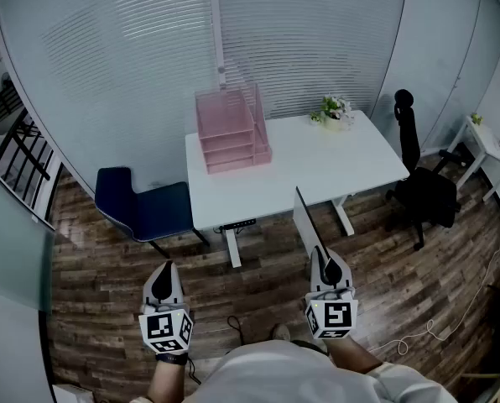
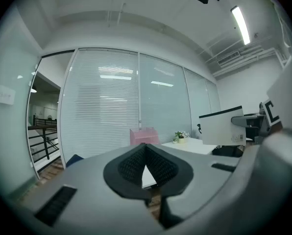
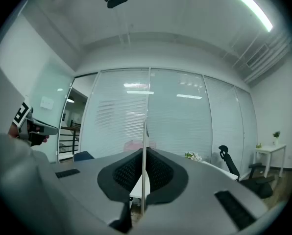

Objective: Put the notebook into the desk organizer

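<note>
The notebook (image 1: 309,223) is a thin grey book held upright and edge-on in front of the white desk (image 1: 317,168). My right gripper (image 1: 327,264) is shut on its lower end. In the right gripper view the notebook (image 3: 145,131) shows as a thin vertical line between the pads. The left gripper view shows its flat side (image 2: 220,126) off to the right. The pink desk organizer (image 1: 231,129) stands at the desk's back left, well ahead of both grippers. My left gripper (image 1: 163,269) hangs over the floor, shut and holding nothing.
A small potted plant (image 1: 334,111) sits at the desk's back right. A blue chair (image 1: 141,205) stands left of the desk, a black office chair (image 1: 419,188) to its right. A white side table (image 1: 485,141) is at the far right. A cable (image 1: 434,330) lies on the wooden floor.
</note>
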### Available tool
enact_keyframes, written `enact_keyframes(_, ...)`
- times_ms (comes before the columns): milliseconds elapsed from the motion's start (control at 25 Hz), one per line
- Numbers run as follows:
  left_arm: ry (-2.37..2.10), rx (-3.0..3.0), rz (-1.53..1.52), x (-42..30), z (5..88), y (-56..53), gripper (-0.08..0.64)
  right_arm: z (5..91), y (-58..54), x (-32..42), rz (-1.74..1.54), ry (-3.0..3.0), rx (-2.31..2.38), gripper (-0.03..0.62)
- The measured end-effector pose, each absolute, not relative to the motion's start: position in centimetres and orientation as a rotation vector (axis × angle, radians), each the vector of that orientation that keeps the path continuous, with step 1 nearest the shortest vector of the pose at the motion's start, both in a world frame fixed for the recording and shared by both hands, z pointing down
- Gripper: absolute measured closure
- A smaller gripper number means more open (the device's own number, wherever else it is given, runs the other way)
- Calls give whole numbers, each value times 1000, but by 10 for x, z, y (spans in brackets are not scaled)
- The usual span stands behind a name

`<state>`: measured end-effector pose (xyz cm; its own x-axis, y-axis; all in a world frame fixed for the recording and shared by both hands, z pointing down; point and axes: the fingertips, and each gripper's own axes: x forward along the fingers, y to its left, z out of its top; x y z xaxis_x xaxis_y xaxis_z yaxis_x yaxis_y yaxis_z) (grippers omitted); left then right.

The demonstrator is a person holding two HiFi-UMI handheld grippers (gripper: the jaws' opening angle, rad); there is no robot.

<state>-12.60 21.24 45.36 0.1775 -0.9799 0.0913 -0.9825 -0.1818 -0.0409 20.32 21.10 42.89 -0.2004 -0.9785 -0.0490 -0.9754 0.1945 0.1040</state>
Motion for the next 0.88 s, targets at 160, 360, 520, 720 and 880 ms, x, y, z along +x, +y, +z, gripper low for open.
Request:
enact_keyframes(160, -1994, 2379, 158, -129, 457, 210, 552, 431, 206, 202, -172, -2403, 1965, 571)
enact_keyframes(360, -1991, 2365, 171, -127, 463, 207, 552, 434, 200, 203, -166, -2407, 1952, 571)
enact_keyframes(520, -1981, 2360, 191, -121, 467, 202, 552, 435, 194, 207, -155, -2421, 1958, 571)
enact_keyframes(720, -1989, 2356, 221, -106, 472, 188, 552, 439, 179, 219, -140, -2447, 1949, 571)
enact_keyframes(880, -2020, 2333, 229, -90, 474, 184, 552, 446, 168, 228, -131, -2482, 1889, 571)
